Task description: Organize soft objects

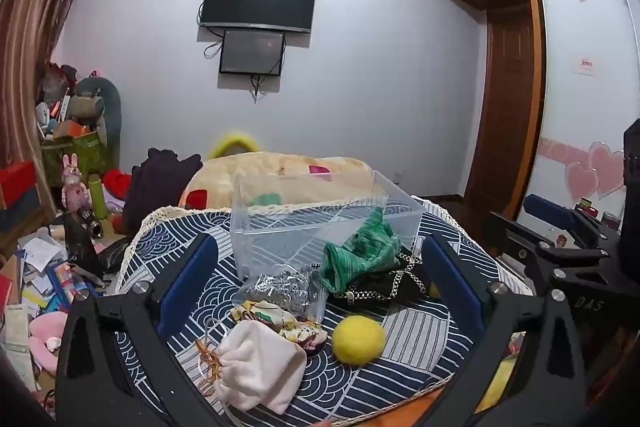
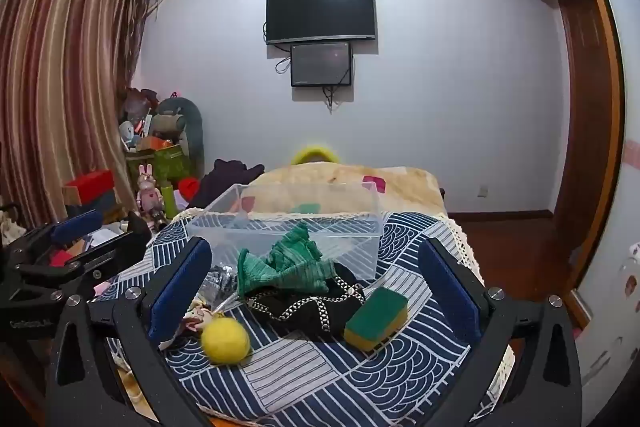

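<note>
A clear plastic bin (image 1: 280, 235) (image 2: 360, 247) stands on a table with a blue patterned cloth (image 1: 420, 339) (image 2: 320, 371). In front of it lie a green knitted cloth (image 1: 360, 255) (image 2: 288, 263), a black chain-trimmed piece (image 1: 384, 287) (image 2: 312, 303), a yellow ball (image 1: 359, 342) (image 2: 225, 341), a white drawstring pouch (image 1: 260, 367), a floral fabric piece (image 1: 280, 319), a silver bagged item (image 1: 280, 287) and a green-yellow sponge (image 2: 376, 319). My left gripper (image 1: 320, 267) is open and empty above them. My right gripper (image 2: 316, 275) is open and empty.
A bed with a beige blanket (image 1: 288, 171) (image 2: 344, 179) lies behind the table. Cluttered boxes, toys and papers (image 1: 48, 247) fill the floor at left. A wooden wardrobe (image 1: 508, 67) stands at right. The other gripper shows at each view's edge (image 1: 560, 247) (image 2: 60, 255).
</note>
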{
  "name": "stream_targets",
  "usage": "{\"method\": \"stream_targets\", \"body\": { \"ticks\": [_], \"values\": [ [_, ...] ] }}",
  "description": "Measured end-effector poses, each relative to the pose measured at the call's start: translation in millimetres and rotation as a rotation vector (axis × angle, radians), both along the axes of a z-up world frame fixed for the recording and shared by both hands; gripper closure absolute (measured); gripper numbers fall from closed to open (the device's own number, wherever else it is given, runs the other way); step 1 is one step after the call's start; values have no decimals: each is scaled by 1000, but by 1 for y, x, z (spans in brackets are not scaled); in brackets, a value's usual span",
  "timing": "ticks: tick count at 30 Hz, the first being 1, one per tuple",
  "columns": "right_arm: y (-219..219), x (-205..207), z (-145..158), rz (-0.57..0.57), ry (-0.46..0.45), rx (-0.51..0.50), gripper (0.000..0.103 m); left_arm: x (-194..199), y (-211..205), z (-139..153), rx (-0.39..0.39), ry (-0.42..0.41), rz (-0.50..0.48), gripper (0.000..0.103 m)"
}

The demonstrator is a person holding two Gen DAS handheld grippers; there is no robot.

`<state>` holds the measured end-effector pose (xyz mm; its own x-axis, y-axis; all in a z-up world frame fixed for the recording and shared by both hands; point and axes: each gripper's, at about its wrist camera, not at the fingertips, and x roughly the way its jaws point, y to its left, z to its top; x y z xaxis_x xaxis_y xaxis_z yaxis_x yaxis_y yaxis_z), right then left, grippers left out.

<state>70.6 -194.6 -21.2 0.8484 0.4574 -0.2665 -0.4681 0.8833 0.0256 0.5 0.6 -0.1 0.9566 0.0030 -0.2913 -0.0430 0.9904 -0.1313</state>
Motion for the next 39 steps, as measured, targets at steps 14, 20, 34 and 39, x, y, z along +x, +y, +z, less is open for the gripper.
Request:
{"method": "stream_targets", "body": {
  "ticks": [14, 20, 34, 39],
  "values": [
    [-5, 8, -1, 10, 13, 20, 0, -6, -5, 1, 45, -46, -13, 0],
    [-5, -3, 3, 2, 6, 25, 0, -6, -6, 1, 42, -49, -14, 0],
    [-7, -7, 7, 10, -12, 34, 0, -7, -6, 2, 39, -52, -14, 0],
    [-9, -6, 7, 14, -9, 42, 0, -7, -5, 2, 38, -51, -13, 0]
  ]
}}
